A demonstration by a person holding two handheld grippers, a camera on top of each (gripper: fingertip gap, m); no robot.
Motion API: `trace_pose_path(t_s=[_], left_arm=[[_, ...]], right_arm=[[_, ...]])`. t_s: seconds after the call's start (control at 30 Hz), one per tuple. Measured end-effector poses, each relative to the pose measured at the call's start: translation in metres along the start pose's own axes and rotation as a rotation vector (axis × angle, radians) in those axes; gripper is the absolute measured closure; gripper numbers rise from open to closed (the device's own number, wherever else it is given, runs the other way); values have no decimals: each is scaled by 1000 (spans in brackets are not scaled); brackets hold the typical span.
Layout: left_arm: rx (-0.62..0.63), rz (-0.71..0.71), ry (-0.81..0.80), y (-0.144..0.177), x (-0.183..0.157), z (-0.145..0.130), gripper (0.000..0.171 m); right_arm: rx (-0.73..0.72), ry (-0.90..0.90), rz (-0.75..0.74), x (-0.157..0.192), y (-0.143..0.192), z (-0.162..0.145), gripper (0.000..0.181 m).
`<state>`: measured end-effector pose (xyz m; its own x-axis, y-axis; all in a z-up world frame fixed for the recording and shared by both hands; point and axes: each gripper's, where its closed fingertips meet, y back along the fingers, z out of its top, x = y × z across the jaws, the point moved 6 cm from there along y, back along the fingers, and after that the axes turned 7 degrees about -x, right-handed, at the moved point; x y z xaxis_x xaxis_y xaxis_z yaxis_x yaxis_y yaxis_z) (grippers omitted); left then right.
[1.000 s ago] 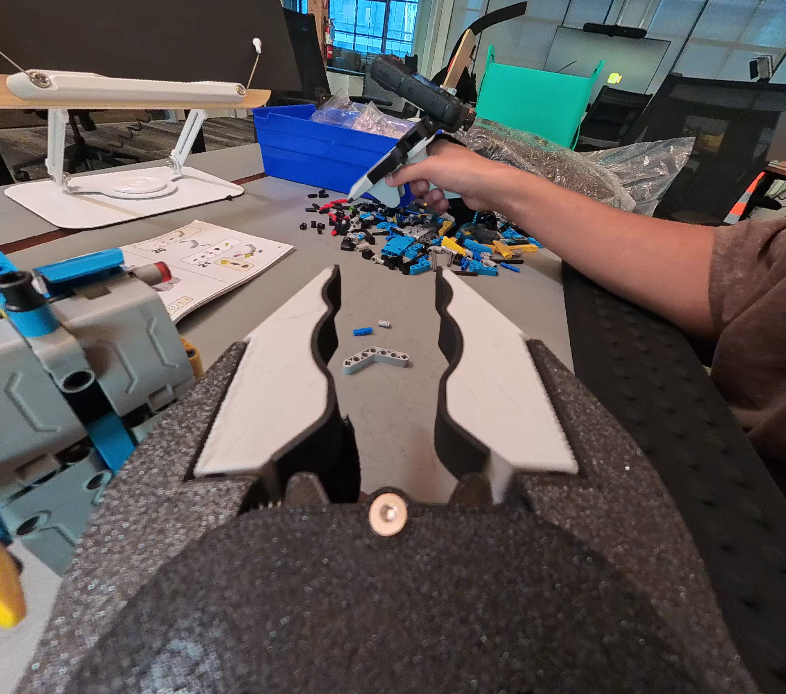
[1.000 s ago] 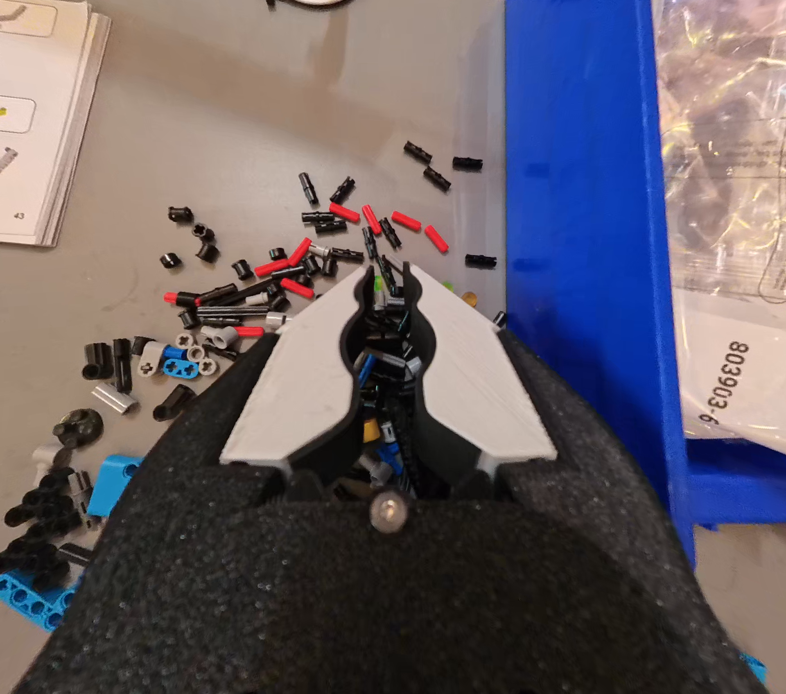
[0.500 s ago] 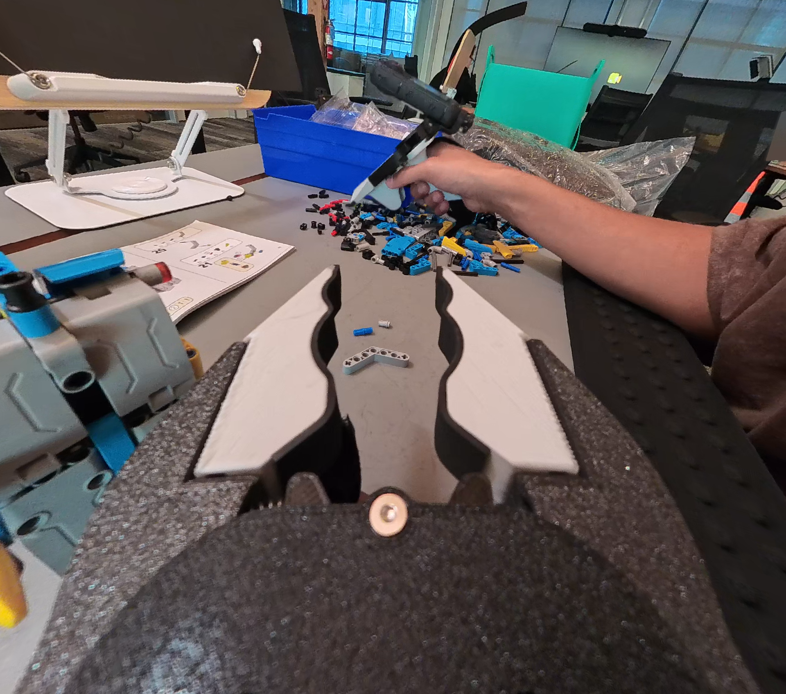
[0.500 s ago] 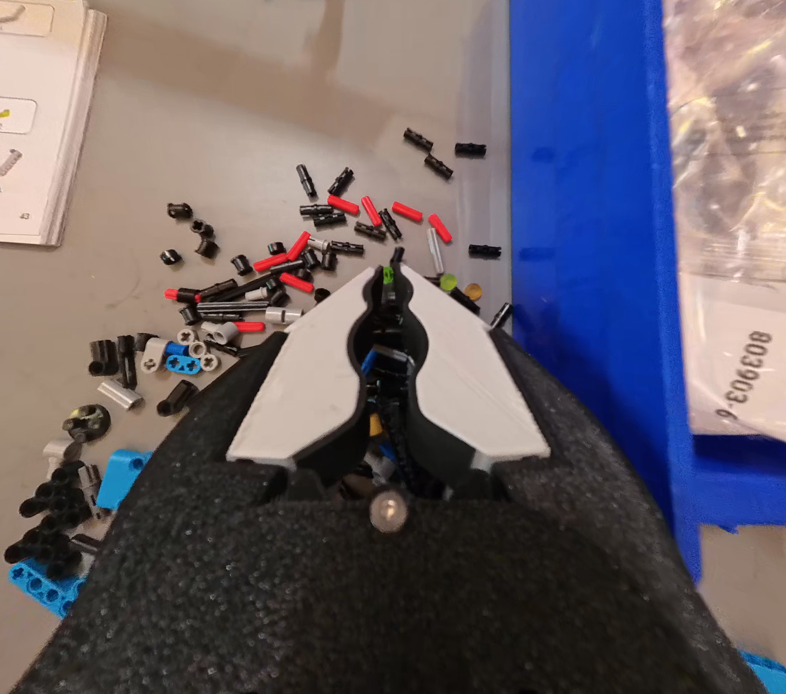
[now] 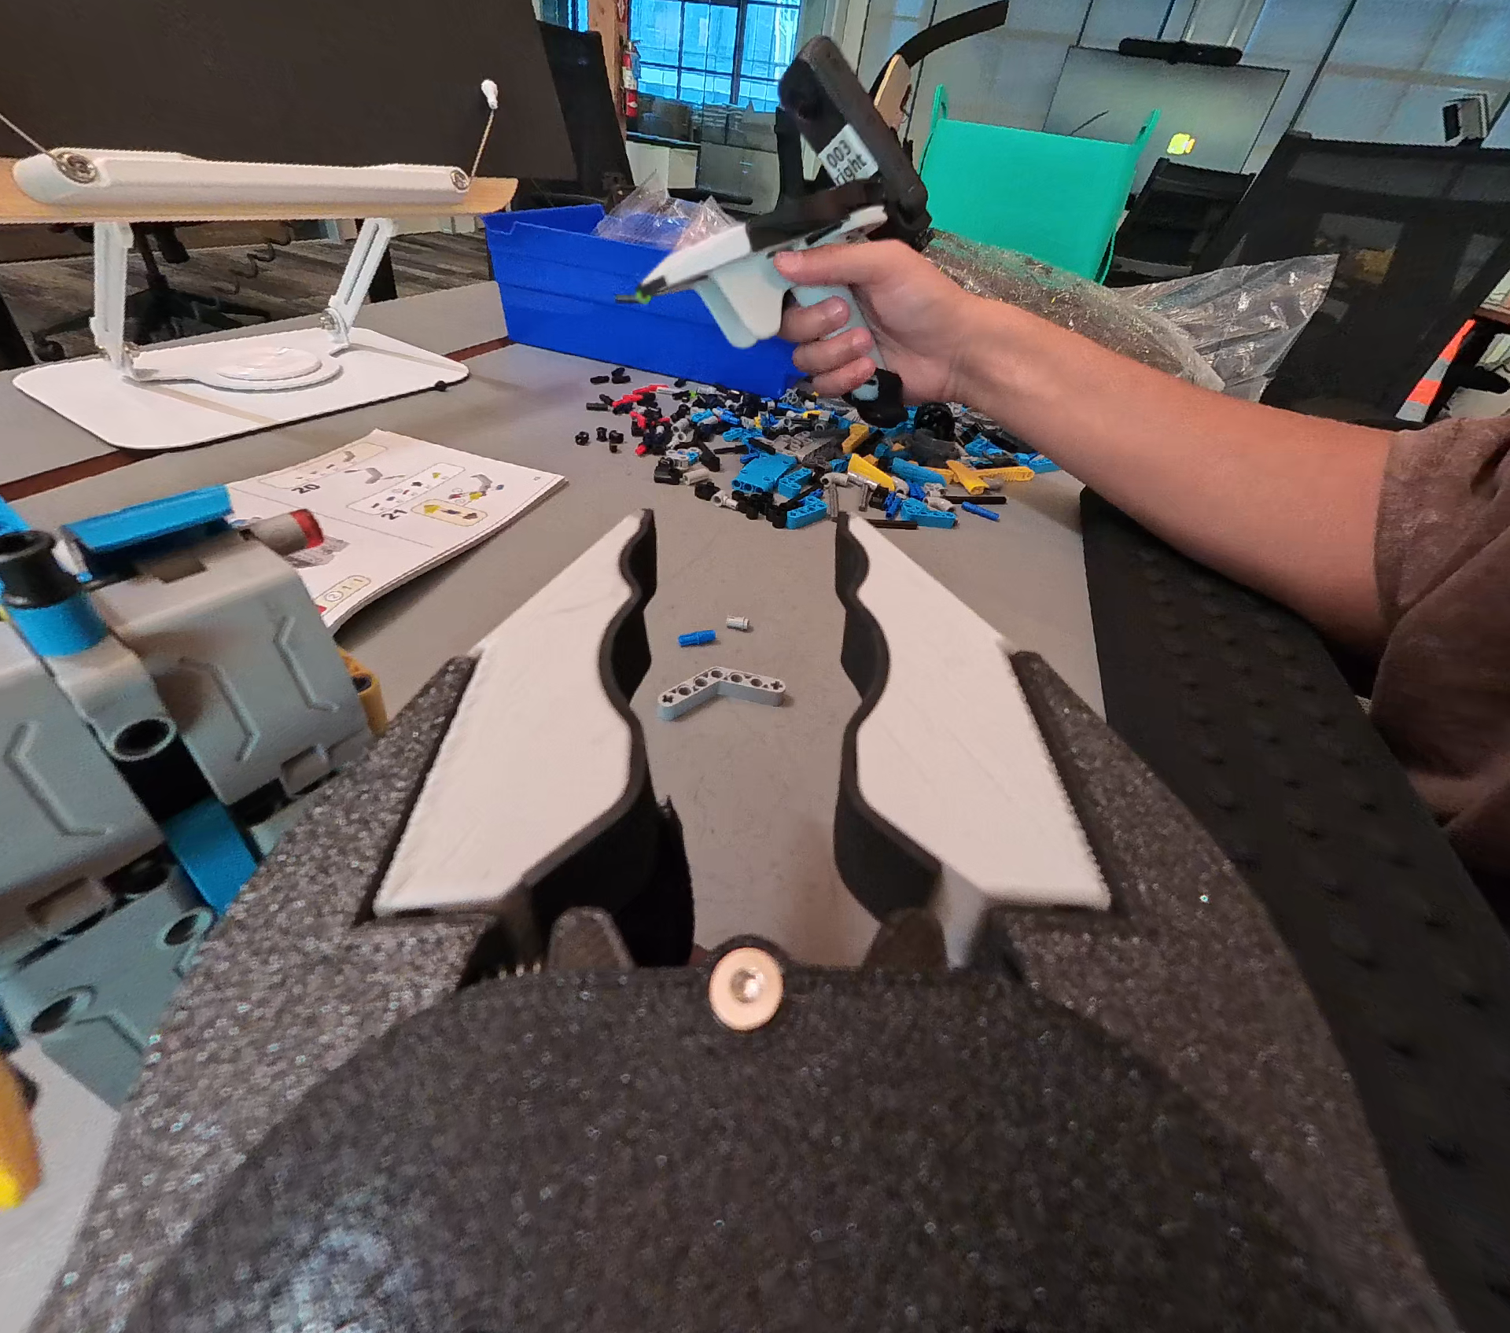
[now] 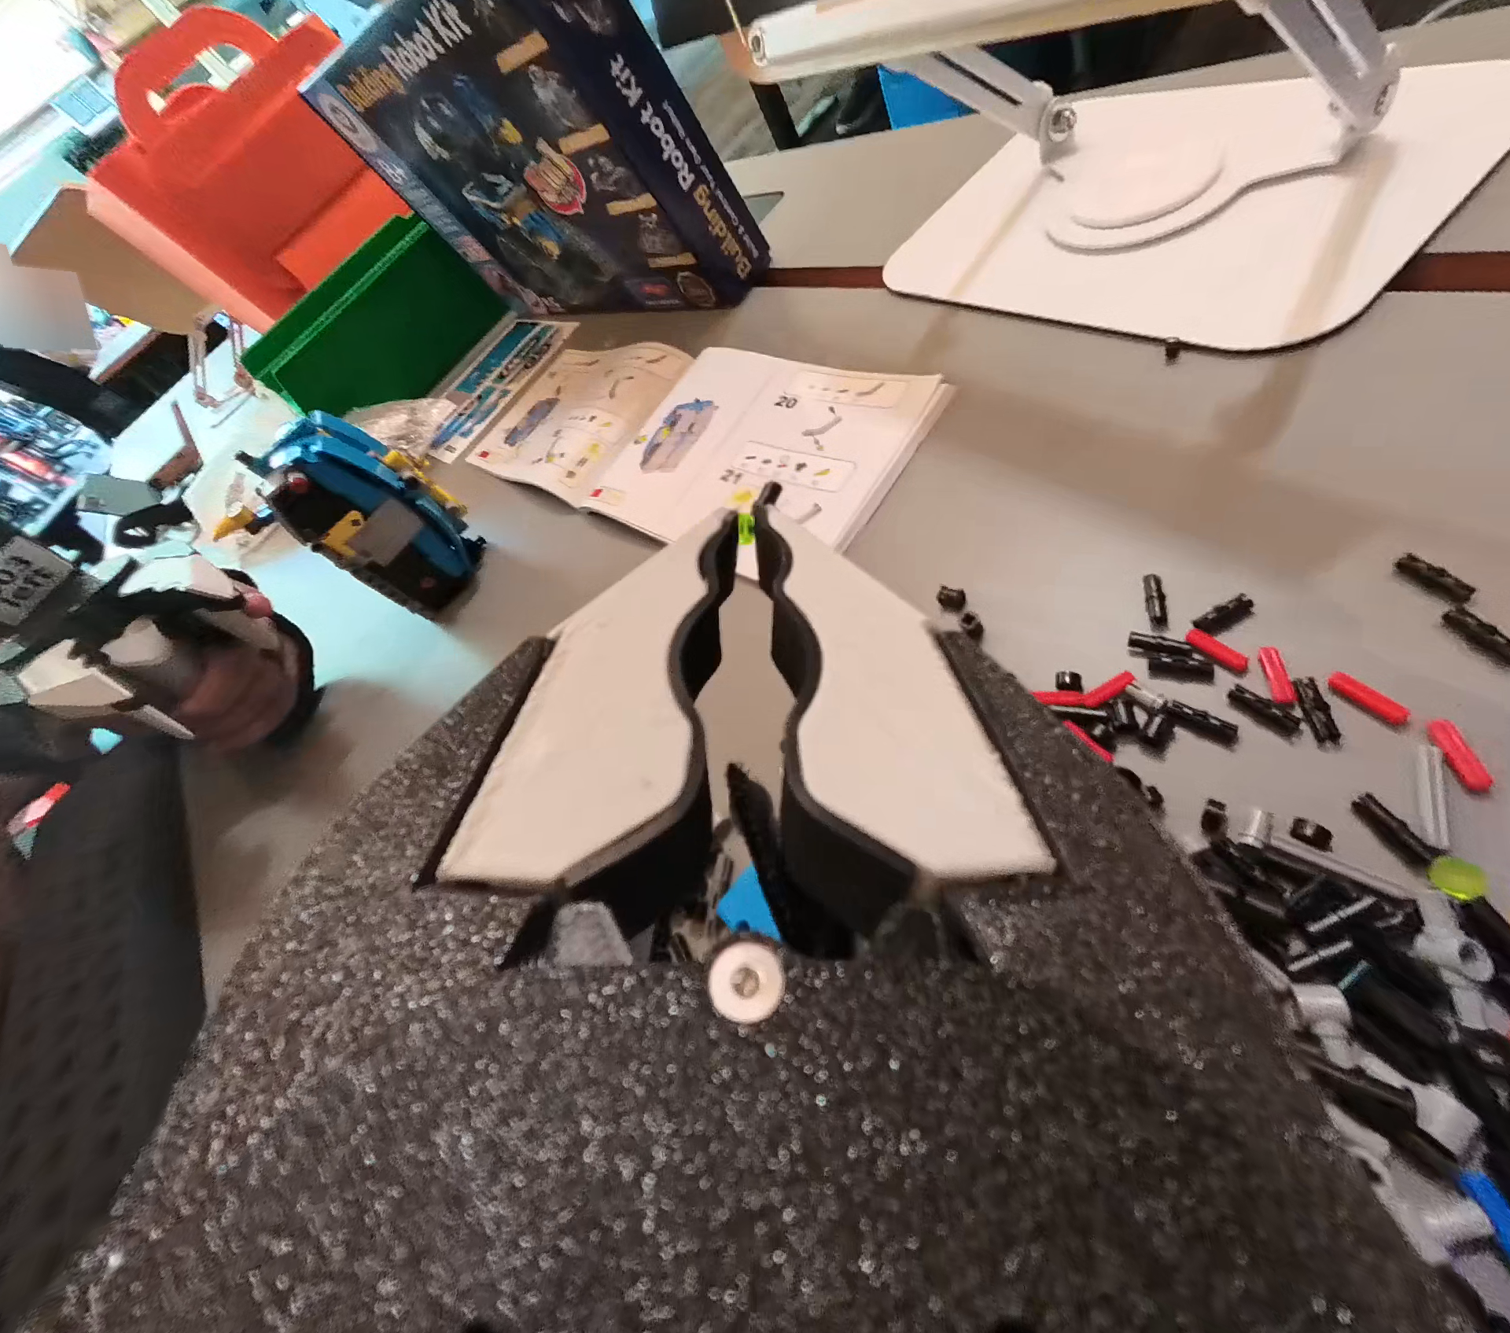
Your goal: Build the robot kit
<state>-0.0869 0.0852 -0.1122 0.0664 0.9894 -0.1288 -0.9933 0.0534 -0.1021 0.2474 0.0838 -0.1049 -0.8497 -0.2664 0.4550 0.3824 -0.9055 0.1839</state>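
Observation:
My left gripper (image 5: 743, 522) is open and empty, low over the grey table. A grey angled beam (image 5: 721, 691), a small blue pin (image 5: 696, 637) and a tiny grey piece (image 5: 738, 623) lie between its fingers' lines. A grey and blue built model (image 5: 163, 681) stands just to its left; it also shows in the right wrist view (image 6: 376, 526). My right gripper (image 6: 745, 517) is shut on a small pin with a green end (image 6: 744, 527), held in the air above the table, over the open instruction booklet (image 6: 735, 436). In the left wrist view the right gripper (image 5: 645, 294) is raised above the pile of loose parts (image 5: 817, 452).
A blue bin (image 5: 588, 289) with plastic bags stands behind the pile. A white stand (image 6: 1185, 215) sits at the back. A dark kit box (image 6: 539, 109), a green bin (image 6: 368, 321) and an orange case (image 6: 221, 150) stand far left. A black mat (image 5: 1275, 763) lies at the right. The left gripper's tips are roughly 25 centimetres from the right gripper's.
My right gripper closed on the green-ended pin in the pile, lifted it and swung left toward the booklet. My left gripper has not moved.

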Motion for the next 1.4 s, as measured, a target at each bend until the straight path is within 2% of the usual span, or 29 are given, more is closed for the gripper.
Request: trace_pose_path(t_s=[0.07,0.2,0.3,0.57,0.73,0.9,1.13,1.4], left_arm=[[0,0,-4,0,0,0,128],[-1,-1,-11,0,-1,0,128],[-1,-1,-13,0,-1,0,128],[-2,-3,-21,0,-2,0,128],[-1,-3,-20,0,-2,0,128],[-1,-3,-18,0,-2,0,128],[-1,-3,-18,0,-2,0,128],[-1,-4,-20,0,-3,0,128]], right_arm=[[34,10,-75,-9,1,-5,177],[215,138,-502,-55,12,-24,178],[363,200,-637,-70,13,-41,178],[369,149,-633,-72,16,-45,178],[236,32,-548,-66,22,-33,178],[192,-34,-492,-65,24,-31,178],[336,81,-603,-74,20,-46,178],[369,119,-622,-74,21,-48,176]])
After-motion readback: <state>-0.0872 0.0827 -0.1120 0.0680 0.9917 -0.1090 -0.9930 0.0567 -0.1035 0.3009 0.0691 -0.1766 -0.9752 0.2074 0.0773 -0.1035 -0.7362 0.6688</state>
